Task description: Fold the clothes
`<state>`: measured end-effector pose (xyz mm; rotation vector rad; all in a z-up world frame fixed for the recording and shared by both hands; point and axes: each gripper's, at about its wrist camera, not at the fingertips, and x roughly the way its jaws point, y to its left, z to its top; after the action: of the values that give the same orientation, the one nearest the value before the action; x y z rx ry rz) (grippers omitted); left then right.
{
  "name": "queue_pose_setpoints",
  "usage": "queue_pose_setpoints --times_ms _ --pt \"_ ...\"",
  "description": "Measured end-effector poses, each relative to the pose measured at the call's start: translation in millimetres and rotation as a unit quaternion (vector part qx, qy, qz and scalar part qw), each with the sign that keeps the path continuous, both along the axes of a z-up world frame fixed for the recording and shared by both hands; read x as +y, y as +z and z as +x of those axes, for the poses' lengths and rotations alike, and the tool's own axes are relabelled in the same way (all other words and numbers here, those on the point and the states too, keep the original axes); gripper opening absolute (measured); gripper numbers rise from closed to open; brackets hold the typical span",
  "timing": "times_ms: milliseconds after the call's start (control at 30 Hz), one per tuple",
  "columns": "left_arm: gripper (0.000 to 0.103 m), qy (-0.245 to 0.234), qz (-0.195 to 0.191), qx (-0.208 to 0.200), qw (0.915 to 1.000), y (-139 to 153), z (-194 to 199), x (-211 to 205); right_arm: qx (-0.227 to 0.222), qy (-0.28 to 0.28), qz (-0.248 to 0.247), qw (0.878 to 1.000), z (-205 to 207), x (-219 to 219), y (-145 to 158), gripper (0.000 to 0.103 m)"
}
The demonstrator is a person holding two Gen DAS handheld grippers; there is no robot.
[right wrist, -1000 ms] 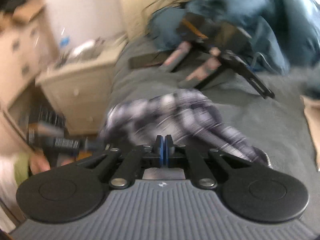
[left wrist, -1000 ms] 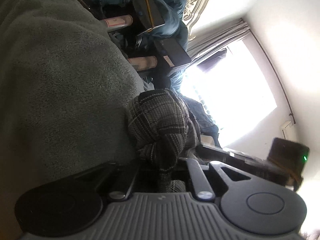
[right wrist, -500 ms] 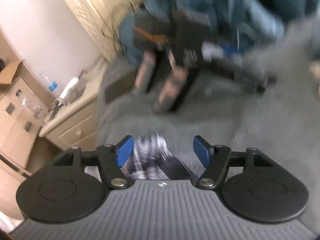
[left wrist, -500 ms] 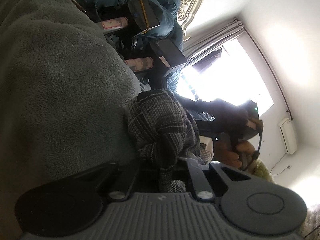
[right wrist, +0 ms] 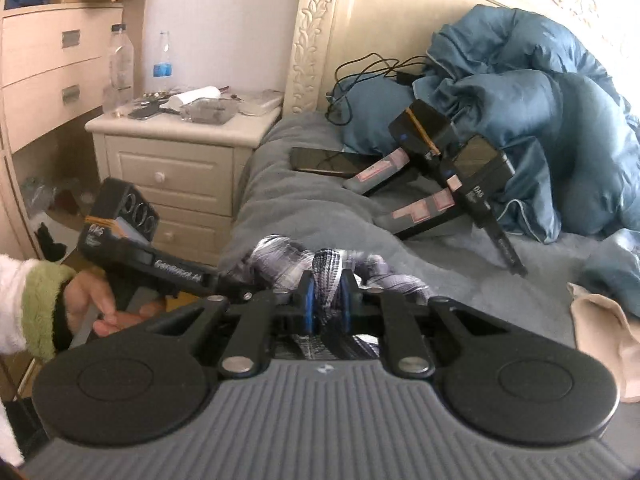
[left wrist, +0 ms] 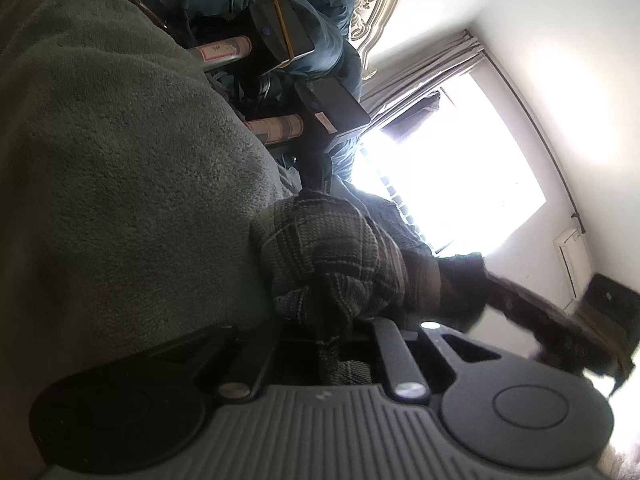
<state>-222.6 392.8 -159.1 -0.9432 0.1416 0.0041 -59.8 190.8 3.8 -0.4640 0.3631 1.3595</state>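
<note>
my right gripper point(right wrist: 327, 300) has just been closing its jaws and now pinches a fold of the grey plaid flannel garment point(right wrist: 288, 258) bunched on the grey fleece blanket point(right wrist: 280, 196); my left gripper point(left wrist: 332, 344) clamps it too.

The plaid garment point(right wrist: 328, 276) is woven cloth. The bed's grey blanket point(left wrist: 120, 168) is rough fleece. The blue duvet point(right wrist: 540, 92) is slightly glossy fabric.
</note>
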Motion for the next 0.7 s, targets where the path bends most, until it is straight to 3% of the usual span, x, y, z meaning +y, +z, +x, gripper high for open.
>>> queue_pose_setpoints --times_ms 133,267,467,567,700 --pt "0.008 0.000 0.010 0.008 0.9999 3 -4 -2 0.051 -0.009 0.005 0.999 32 25 -5 0.011" --pt "0.017 -0.010 0.018 0.025 0.9995 11 -17 4 0.080 -0.015 -0.002 0.997 57 45 -17 0.011" --pt "0.021 -0.010 0.024 0.029 0.9992 22 -32 13 0.150 0.026 -0.005 0.988 86 65 -32 0.012" --pt "0.022 -0.013 0.021 0.037 0.9990 18 -31 10 0.229 0.054 0.038 0.971 101 60 -32 0.012" --pt "0.028 -0.012 0.022 0.027 0.9993 20 -38 11 0.331 0.096 0.102 0.933 117 44 -26 0.012"
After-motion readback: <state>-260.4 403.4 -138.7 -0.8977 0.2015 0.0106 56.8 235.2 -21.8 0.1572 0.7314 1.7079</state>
